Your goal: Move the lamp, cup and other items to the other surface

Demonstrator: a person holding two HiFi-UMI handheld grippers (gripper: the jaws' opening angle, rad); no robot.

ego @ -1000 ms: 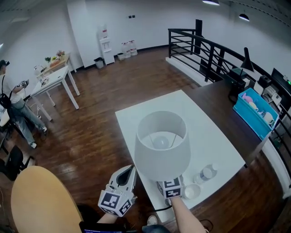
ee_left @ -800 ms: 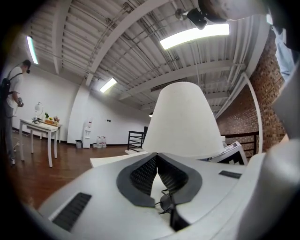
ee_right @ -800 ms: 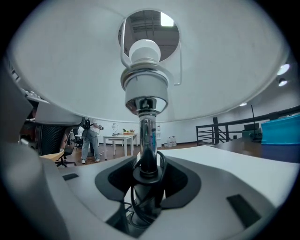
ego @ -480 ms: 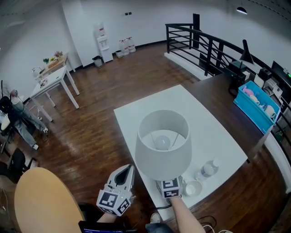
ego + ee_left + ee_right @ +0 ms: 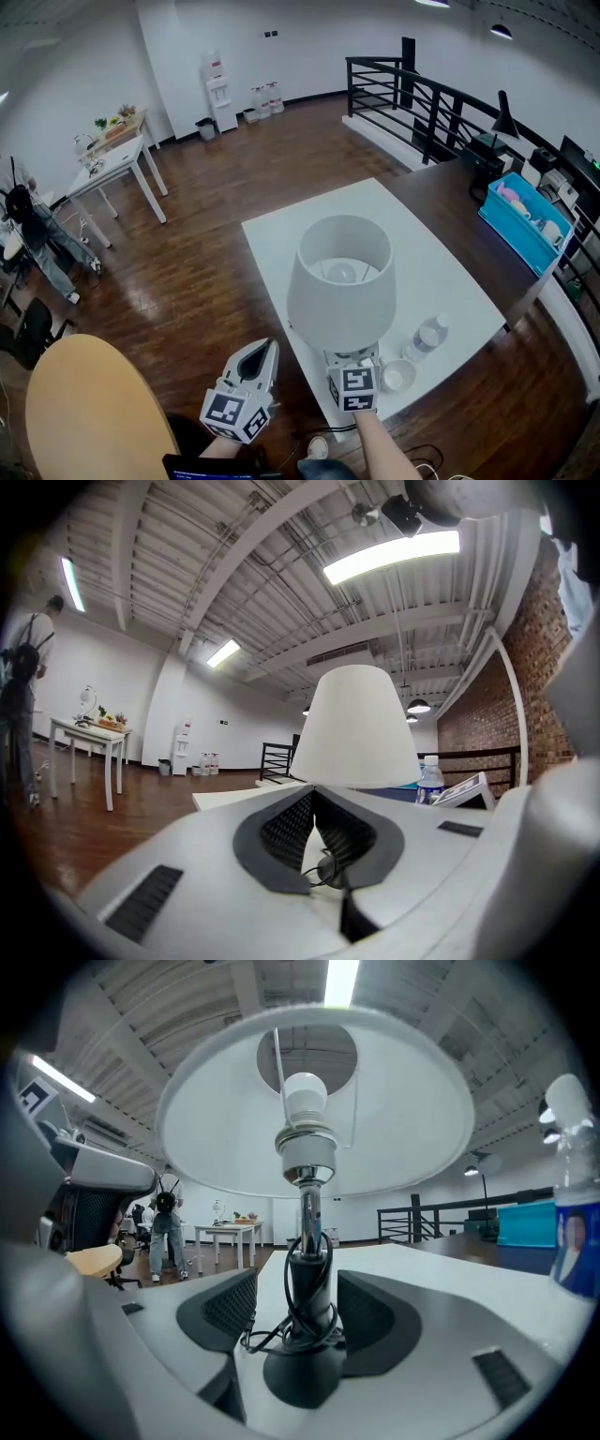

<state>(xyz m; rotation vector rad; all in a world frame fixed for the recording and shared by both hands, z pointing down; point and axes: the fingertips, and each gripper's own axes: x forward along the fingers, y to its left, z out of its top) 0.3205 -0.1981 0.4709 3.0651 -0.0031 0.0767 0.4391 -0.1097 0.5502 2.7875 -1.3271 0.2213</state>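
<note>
Jaws of right gripper (image 5: pixel 300 1288) have just been opened, apart round stem of lamp (image 5: pixel 342 281), no contact. Lamp is likely being released onto table (image 5: pixel 281 244). Left gripper (image 5: pixel 312 799) is held shut, empty, lamp just right of it.

Eyes on my own kit now. The left gripper (image 5: pixel 265 352) is a pale grey moulded shell that tapers to a point. The left marker cube (image 5: pixel 232 412) shows black-and-white squares on every face I can see. The right gripper (image 5: pixel 300 1312) has the same light grey housing, with dark grey recesses and fine-meshed black pads (image 5: pixel 228 1309). The right marker cube (image 5: pixel 354 388) carries matching square print. There are narrow dark slots (image 5: pixel 141 904) cut into the shell, and a bare forearm (image 5: pixel 386 452) behind the right cube.
</note>
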